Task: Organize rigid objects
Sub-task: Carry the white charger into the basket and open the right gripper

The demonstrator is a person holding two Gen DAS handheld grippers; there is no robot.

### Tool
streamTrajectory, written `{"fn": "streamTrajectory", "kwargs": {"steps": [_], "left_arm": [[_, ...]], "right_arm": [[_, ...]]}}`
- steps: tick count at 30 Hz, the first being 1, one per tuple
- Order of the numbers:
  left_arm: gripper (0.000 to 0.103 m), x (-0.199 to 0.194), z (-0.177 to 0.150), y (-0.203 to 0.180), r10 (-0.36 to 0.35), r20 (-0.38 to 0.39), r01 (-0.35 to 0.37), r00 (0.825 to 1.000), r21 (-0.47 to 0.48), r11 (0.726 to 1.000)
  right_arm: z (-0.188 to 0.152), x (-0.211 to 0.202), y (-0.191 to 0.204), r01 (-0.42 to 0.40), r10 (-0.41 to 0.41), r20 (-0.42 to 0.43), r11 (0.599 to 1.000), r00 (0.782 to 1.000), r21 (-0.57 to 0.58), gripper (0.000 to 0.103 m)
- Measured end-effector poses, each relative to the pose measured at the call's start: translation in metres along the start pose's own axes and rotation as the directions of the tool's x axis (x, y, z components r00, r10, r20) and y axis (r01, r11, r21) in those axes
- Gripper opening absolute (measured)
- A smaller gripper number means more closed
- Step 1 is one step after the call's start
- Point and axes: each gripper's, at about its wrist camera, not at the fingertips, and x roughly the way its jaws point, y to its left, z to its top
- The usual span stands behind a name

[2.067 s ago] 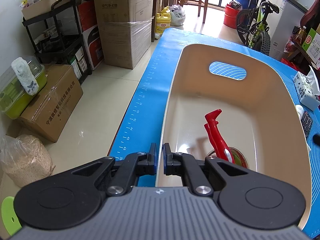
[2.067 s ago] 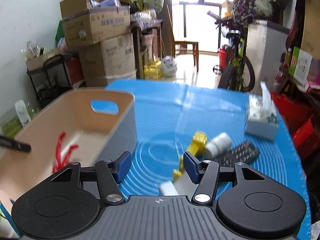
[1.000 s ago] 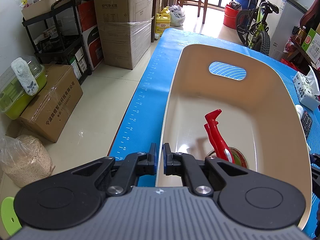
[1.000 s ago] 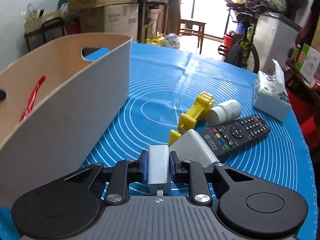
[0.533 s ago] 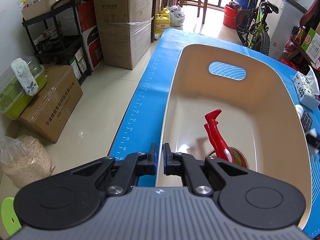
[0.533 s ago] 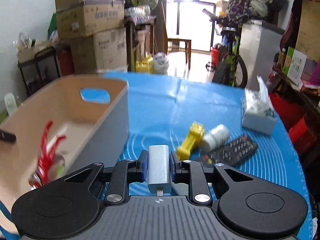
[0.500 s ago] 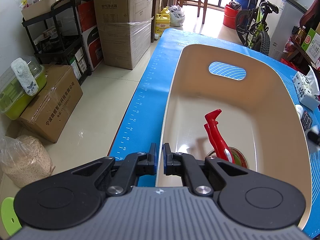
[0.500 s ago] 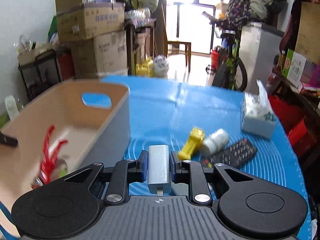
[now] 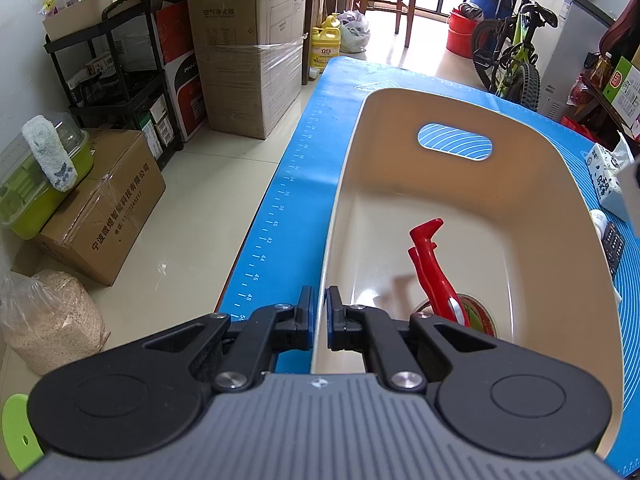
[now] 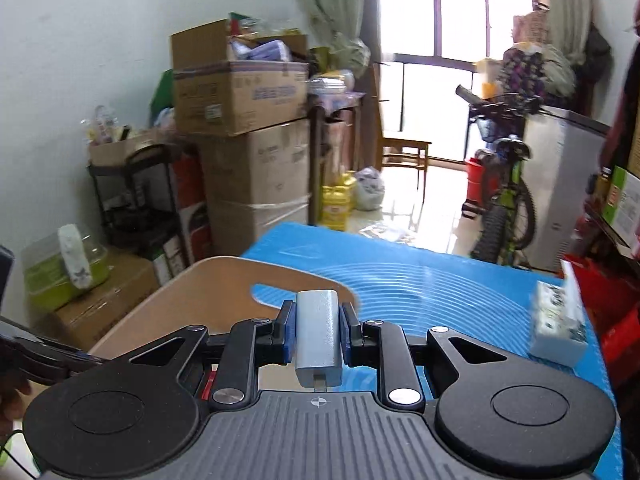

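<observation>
My left gripper is shut on the near rim of the beige bin, which stands on the blue mat. Inside the bin lie a red clip and a tape roll. My right gripper is shut on a white charger block and holds it raised over the bin, pointing toward its far handle slot. The right gripper's tip with the charger shows at the right edge of the left wrist view.
A tissue pack, a white bottle and a remote control lie on the mat right of the bin. Cardboard boxes, a black shelf and a bicycle stand beyond the table.
My right gripper closed on the charger block on the mat, then lifted it up and left over the bin. My left gripper has stayed clamped on the bin rim.
</observation>
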Motion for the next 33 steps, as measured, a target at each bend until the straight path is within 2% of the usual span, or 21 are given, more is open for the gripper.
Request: {"fn": "streamTrajectory", "kwargs": {"steps": [3,7,12,16,23,30,33], "left_arm": [[0.008,0.0,0.0,0.0,-0.001,0.0,0.001,1.0,0.0,1.0],[0.008,0.0,0.0,0.0,-0.001,0.0,0.001,1.0,0.0,1.0],[0.008,0.0,0.0,0.0,0.0,0.0,0.0,1.0,-0.001,1.0],[0.008,0.0,0.0,0.0,0.001,0.0,-0.001,1.0,0.001,1.0],[0.008,0.0,0.001,-0.001,0.005,0.0,-0.005,1.0,0.005,1.0],[0.008,0.0,0.001,-0.001,0.007,0.0,-0.007,1.0,0.006,1.0],[0.008,0.0,0.001,-0.001,0.007,0.0,-0.007,1.0,0.006,1.0]], "right_arm": [[0.001,0.013,0.017,-0.035,0.034,-0.034,0.999,0.999,-0.023,0.032],[-0.006,0.038,0.037,-0.067,0.06,-0.126,0.996,0.99,-0.052,0.032],[-0.025,0.064,0.048,-0.095,0.085,-0.26,0.995,0.962,-0.025,0.032],[-0.037,0.079,0.056,-0.104,0.088,-0.333,0.994,0.939,-0.032,0.032],[-0.047,0.093,0.063,-0.119,0.095,-0.403,0.992,0.91,-0.034,0.031],[-0.045,0.094,0.071,-0.137,0.099,-0.419,0.989,0.903,-0.061,0.031],[-0.045,0.094,0.07,-0.136,0.101,-0.424,0.989,0.9,-0.052,0.037]]}}
